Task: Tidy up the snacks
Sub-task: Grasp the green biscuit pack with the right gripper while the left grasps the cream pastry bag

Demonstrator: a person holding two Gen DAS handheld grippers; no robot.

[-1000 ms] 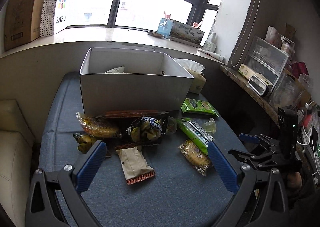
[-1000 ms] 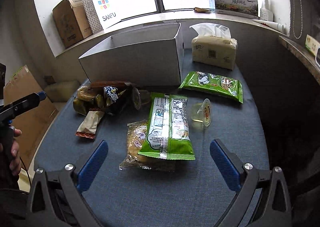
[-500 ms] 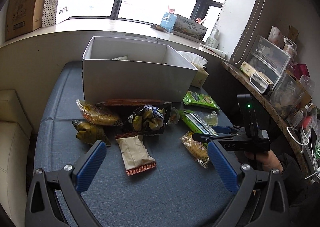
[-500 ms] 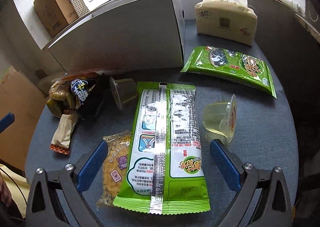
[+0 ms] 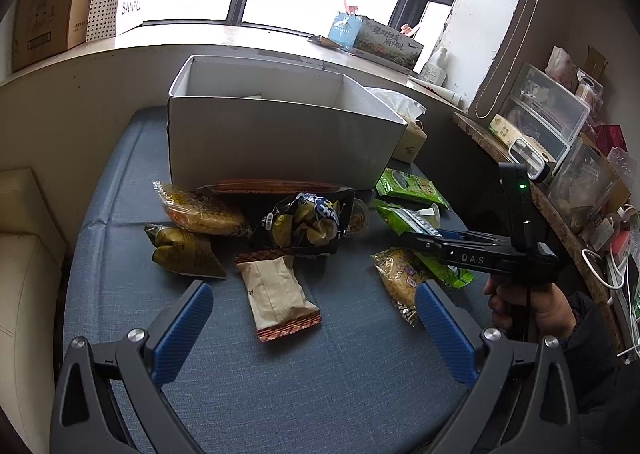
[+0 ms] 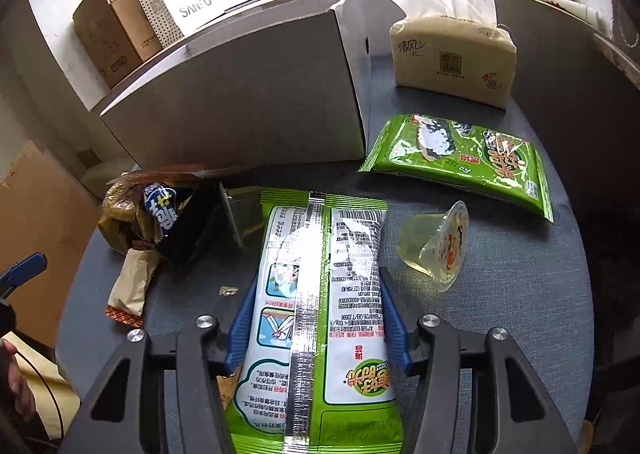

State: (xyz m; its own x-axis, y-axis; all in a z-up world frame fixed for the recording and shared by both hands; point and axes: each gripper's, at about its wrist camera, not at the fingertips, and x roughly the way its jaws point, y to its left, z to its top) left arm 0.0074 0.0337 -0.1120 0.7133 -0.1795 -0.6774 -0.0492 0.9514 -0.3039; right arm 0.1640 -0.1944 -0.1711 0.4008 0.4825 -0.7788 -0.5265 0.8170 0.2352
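My right gripper (image 6: 318, 310) is shut on a long green and white snack pack (image 6: 320, 318), its blue pads pressed on both sides of it; the pack also shows in the left wrist view (image 5: 404, 219) under the right gripper (image 5: 416, 238). My left gripper (image 5: 314, 306) is open and empty above the blue cloth, just behind a beige wafer packet (image 5: 276, 294). An open white box (image 5: 276, 129) stands at the back. Snacks lie before it: a black and blue chip bag (image 5: 308, 221), an orange pack (image 5: 200, 209), a dark green pack (image 5: 184, 250), a yellow pack (image 5: 400, 282).
A green seaweed pack (image 6: 460, 161), a clear jelly cup (image 6: 440, 246) on its side and a tissue pack (image 6: 452, 57) lie right of the box. A shelf (image 5: 560, 157) with plastic bins runs along the right. The windowsill (image 5: 100, 45) holds cardboard boxes and a paper bag.
My right gripper has moved forward and down onto the long green pack and has shut on it. My left gripper has moved slightly forward and stays open.
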